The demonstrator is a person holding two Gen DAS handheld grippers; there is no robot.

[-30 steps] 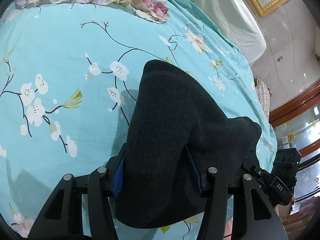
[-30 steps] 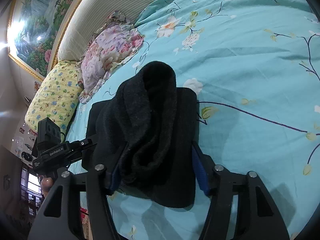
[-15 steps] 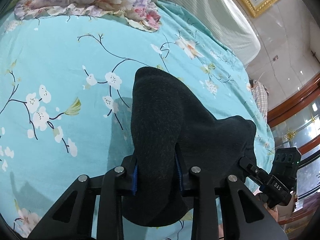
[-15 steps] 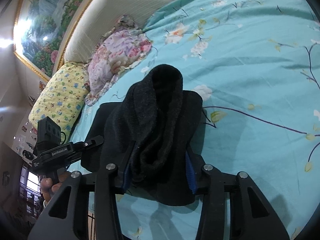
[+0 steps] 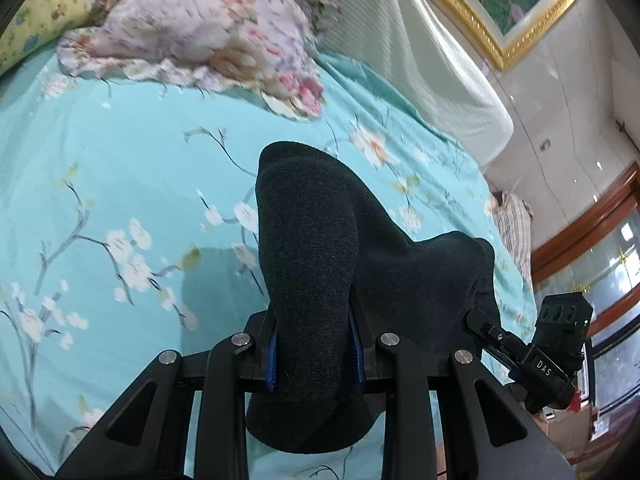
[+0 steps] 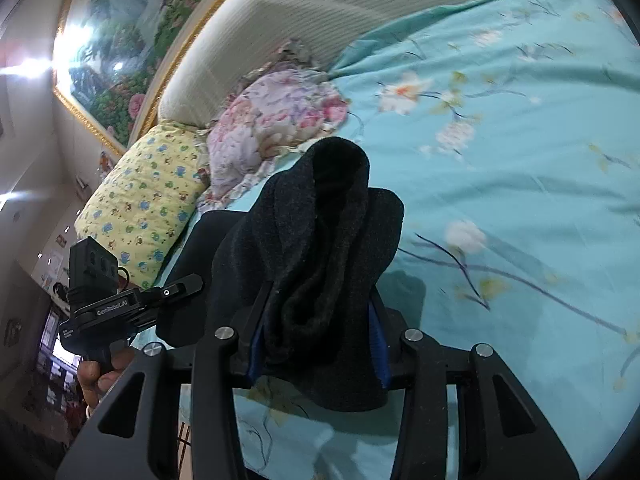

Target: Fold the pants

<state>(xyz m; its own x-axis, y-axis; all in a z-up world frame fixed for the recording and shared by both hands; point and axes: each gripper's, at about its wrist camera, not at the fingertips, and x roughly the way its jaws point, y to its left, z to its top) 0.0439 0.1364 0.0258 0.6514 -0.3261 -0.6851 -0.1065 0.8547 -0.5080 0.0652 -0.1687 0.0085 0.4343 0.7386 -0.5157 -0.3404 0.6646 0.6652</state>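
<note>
The dark charcoal pants (image 5: pixel 320 256) hang bunched above a turquoise floral bedsheet (image 5: pixel 120 184). My left gripper (image 5: pixel 314 352) is shut on one bunched end of the pants, cloth filling the gap between its blue pads. My right gripper (image 6: pixel 318 344) is shut on the other end of the pants (image 6: pixel 320 248). Each gripper shows in the other's view: the right one (image 5: pixel 532 356) at the lower right, the left one (image 6: pixel 120 304) at the left, with cloth stretched between them. The fingertips are hidden by cloth.
A pink floral pillow (image 5: pixel 208 36) and a yellow patterned pillow (image 6: pixel 144 208) lie at the head of the bed against a cream ribbed headboard (image 5: pixel 420 64). A gold-framed painting (image 6: pixel 120 40) hangs above. The bed's edge and wooden furniture (image 5: pixel 580 232) are to the right.
Both grippers closed from wide open onto the pants and rose, lifting the cloth. The views tilted up toward the pillows and headboard.
</note>
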